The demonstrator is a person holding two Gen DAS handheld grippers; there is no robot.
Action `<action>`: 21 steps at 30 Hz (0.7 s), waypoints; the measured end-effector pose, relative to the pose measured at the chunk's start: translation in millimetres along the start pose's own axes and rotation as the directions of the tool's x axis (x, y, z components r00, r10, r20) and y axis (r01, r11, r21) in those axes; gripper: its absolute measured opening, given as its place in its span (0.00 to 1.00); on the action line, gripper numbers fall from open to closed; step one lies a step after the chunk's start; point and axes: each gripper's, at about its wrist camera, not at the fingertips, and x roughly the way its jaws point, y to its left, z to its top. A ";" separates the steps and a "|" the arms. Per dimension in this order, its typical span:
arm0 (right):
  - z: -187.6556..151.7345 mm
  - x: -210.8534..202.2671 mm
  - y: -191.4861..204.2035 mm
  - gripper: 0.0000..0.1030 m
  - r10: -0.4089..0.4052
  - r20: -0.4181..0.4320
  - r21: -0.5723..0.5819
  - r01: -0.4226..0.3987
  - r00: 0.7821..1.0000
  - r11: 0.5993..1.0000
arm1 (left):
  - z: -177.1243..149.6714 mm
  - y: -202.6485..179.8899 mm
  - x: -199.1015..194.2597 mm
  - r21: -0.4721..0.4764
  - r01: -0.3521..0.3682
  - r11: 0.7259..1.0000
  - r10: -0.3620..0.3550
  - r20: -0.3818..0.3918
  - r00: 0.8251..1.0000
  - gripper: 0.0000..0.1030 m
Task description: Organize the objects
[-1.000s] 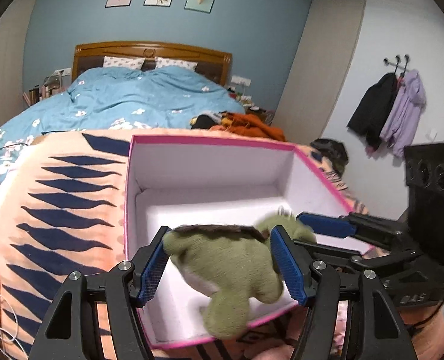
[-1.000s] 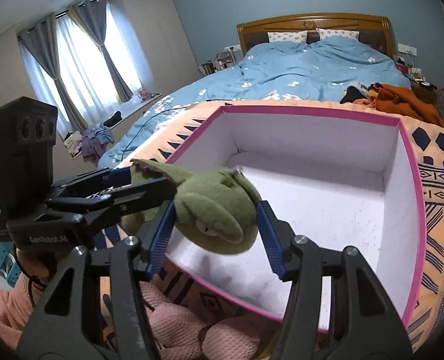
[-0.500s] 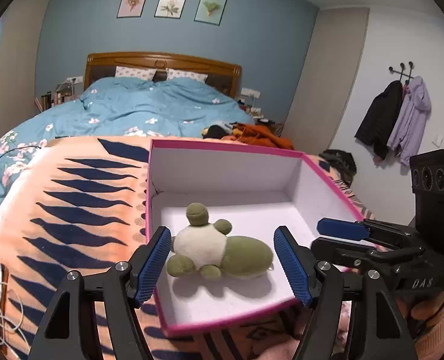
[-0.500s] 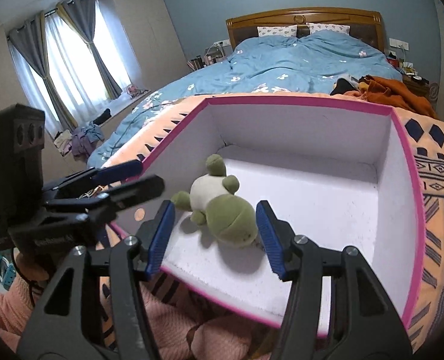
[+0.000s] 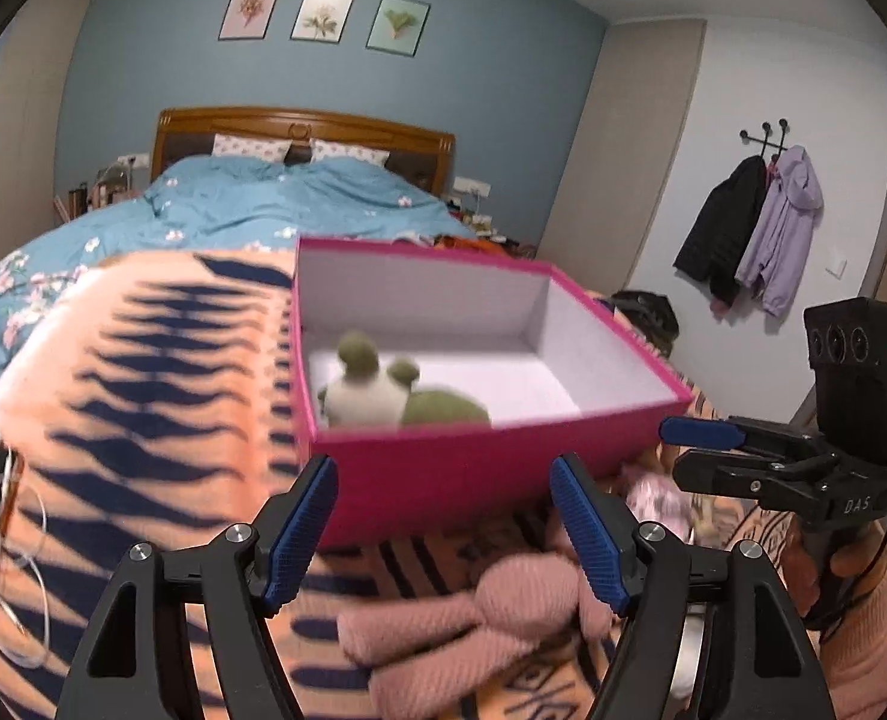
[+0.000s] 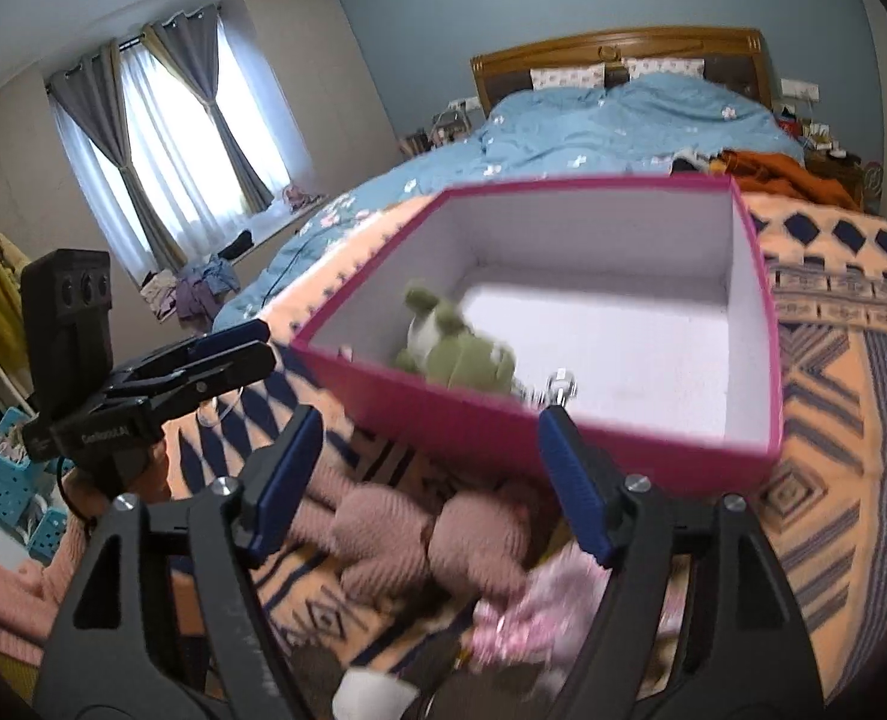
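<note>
My jaws on both grippers, left gripper and right gripper, now stand wide and empty: a second ago they shared the green plush frog, which now lies (belly up) inside the pink box on the bed. Next, likely the pink knitted toy below.

L gripper & R gripper: jaws apart, empty
</note>
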 end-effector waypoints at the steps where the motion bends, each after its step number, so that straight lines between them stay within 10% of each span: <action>1: -4.1 1.4 1.2 0.73 -0.011 -0.013 -0.004 0.011 1.000 1.000 | -4.6 -0.6 1.3 -0.003 0.005 1.000 -0.005 -0.011 1.000 0.73; 21: -36.7 51.2 -1.6 0.62 -0.134 -0.189 -0.054 0.126 0.973 0.991 | -57.1 -15.6 22.8 -0.012 0.049 0.999 -0.051 -0.162 0.985 0.73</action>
